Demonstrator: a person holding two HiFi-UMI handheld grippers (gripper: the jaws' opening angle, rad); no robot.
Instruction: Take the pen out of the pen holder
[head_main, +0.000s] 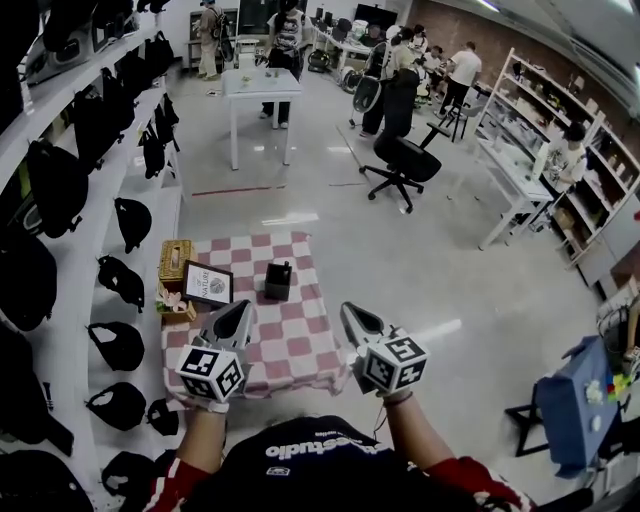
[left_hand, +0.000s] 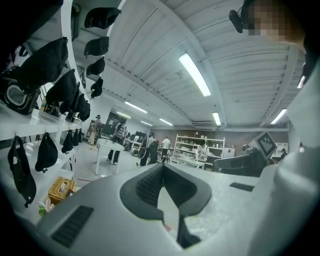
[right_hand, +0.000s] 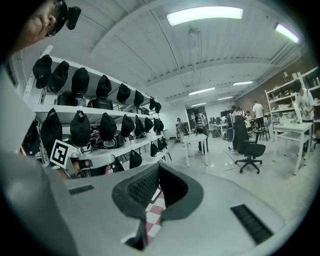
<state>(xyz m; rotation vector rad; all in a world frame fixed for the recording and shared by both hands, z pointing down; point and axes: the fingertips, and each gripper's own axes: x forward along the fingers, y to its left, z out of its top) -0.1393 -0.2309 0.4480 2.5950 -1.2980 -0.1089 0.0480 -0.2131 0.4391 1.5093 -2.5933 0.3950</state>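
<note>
A black pen holder (head_main: 278, 281) stands upright near the far edge of a low table with a pink-and-white checked cloth (head_main: 300, 340). A pen in it is too small to make out. My left gripper (head_main: 244, 306) hovers over the table's near left part, short of the holder, jaws shut and empty. My right gripper (head_main: 348, 309) is at the table's near right corner, also shut with nothing in it. In the left gripper view the left gripper (left_hand: 162, 165) has its tips together; in the right gripper view the right gripper (right_hand: 159, 165) does too, above the checked cloth (right_hand: 154, 210).
A framed card (head_main: 207, 284) and a woven tissue box (head_main: 175, 259) sit on the table's left side. White shelves with black caps and bags (head_main: 110, 220) run along the left. A white table (head_main: 261, 85), an office chair (head_main: 403, 160) and several people stand farther off.
</note>
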